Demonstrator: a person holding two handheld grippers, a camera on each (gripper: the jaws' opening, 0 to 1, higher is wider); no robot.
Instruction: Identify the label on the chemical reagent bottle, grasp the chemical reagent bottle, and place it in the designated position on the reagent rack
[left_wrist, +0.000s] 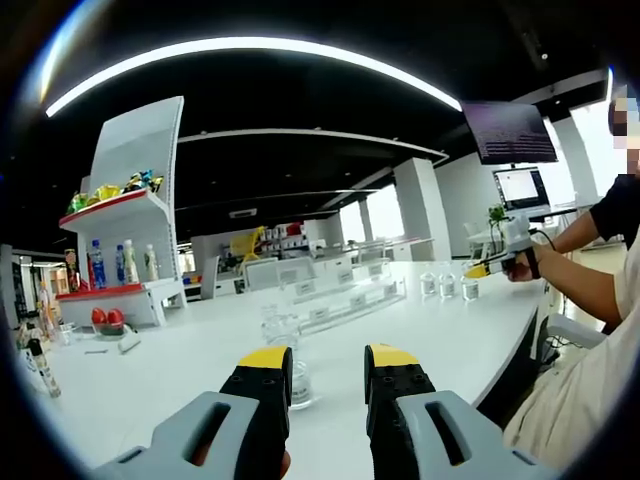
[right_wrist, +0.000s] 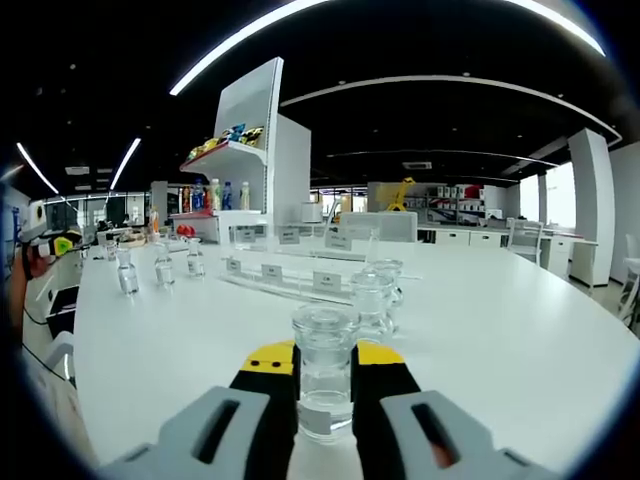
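In the right gripper view, the right gripper (right_wrist: 325, 385) rises from the bottom centre, its yellow-tipped jaws pinching a clear glass bottle (right_wrist: 325, 375) that stands upright on the white table (right_wrist: 520, 330). Two more bottles (right_wrist: 375, 295) stand just beyond it, near the frame's centre. Behind them the clear rack (right_wrist: 290, 272) with small label cards runs from the centre toward the left. Three further bottles (right_wrist: 158, 266) stand in a row at middle left. At the far left edge the other gripper's yellow tip peeks in.

In the left gripper view, the left gripper (left_wrist: 328, 385) points level across the table (left_wrist: 180, 360) from the bottom centre, jaws spread apart with nothing between them. A bottle (left_wrist: 280, 325) stands just beyond the left jaw, partly hidden by it. The rack (left_wrist: 335, 300) lies at mid frame, three bottles (left_wrist: 447, 285) to its right. At the right edge, a person's forearm (left_wrist: 580, 285) reaches left, holding the right gripper (left_wrist: 500, 262) low by the table's edge. A white shelf (left_wrist: 125, 225) with goods stands at upper left.
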